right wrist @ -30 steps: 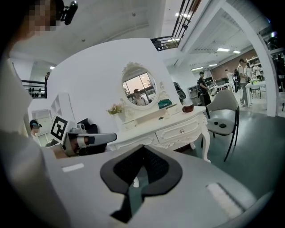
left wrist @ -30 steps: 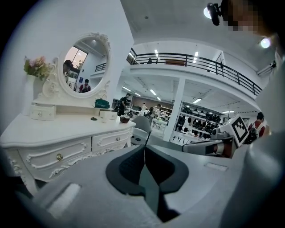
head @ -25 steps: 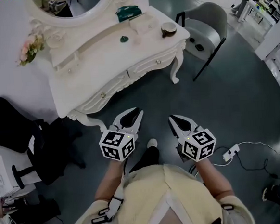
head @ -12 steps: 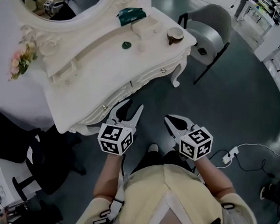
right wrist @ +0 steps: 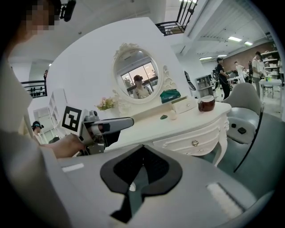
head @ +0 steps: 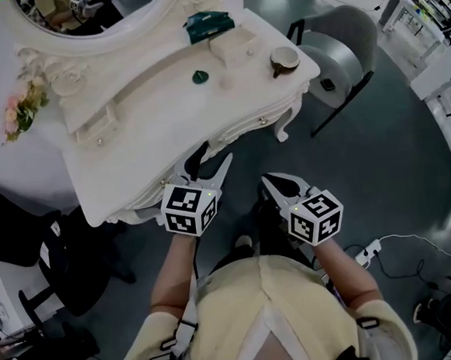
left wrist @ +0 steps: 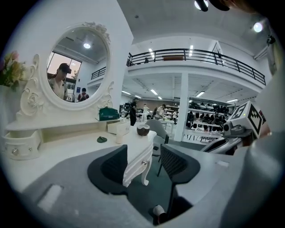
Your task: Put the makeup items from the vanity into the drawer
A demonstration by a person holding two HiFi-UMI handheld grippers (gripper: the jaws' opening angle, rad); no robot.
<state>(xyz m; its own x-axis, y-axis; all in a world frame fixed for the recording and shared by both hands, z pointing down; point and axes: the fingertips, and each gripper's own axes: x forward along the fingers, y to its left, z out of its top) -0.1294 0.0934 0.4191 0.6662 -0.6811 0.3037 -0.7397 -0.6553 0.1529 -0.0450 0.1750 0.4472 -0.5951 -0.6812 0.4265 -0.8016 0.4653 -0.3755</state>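
Head view - left gripper (head: 212, 162) is nearest. Its jaws have just been opening and now stand wide, with nothing between them. Right gripper (head: 271, 183) is beside it, jaws together, empty. Both are short of the vanity (head: 129, 136). The step reads as the approach - the drawer (head: 241, 127) is shut, so the next move likely calls for a jaw on its knob (head: 261, 120) and a pull. Farther back on top sit the green item (head: 200, 77), brown jar (head: 283, 57), cream box (head: 230, 47) and teal bag (head: 209, 23). The right gripper view shows the drawer front face-on, which the head view sees only steeply from above. The head view alone gives the tabletop layout.
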